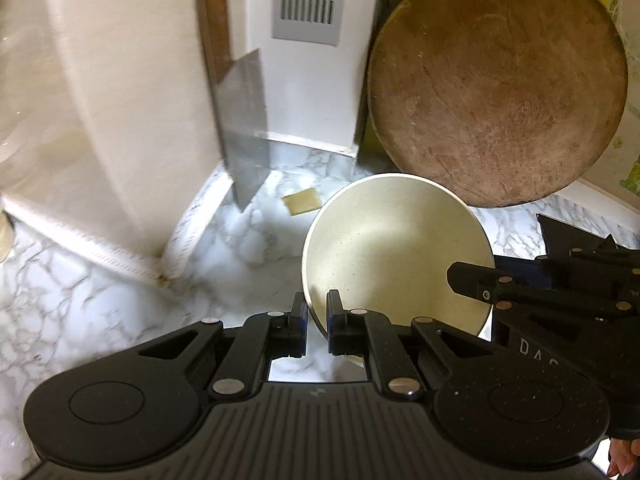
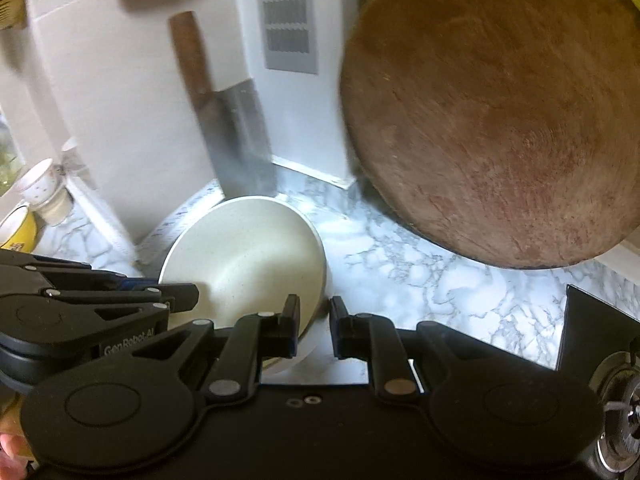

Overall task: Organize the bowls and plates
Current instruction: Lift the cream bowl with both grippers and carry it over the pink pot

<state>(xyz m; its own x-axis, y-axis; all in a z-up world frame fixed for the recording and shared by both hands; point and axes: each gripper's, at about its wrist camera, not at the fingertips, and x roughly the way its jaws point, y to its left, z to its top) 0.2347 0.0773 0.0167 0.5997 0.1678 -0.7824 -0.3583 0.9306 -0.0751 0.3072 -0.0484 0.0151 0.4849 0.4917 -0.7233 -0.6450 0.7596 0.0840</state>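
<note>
While both grippers clamp opposite sides of its rim, the cream-coloured speckled ceramic bowl (image 1: 396, 256) hangs tilted above the white-and-grey marbled counter (image 1: 100, 300), its hollow facing the cameras. The left gripper (image 1: 317, 320) has its jaws nearly closed on the bowl's near-left rim, one finger inside the wall and one outside. In the right wrist view the right gripper (image 2: 314, 328) pinches the rim on the other side in the same way, jaws drawn almost together around the thin wall. Each gripper shows in the other's view, reaching in from the side.

Behind the bowl a steel cleaver with a brown wooden handle (image 2: 236, 136) leans blade-down in the corner of the white wall. To its right a big round brown wooden chopping board (image 1: 496, 84) stands propped upright. A small pale yellow square piece (image 1: 302, 202) lies flat on the counter near the cleaver's tip. At far left of the right wrist view sit small cups (image 2: 38, 188).
</note>
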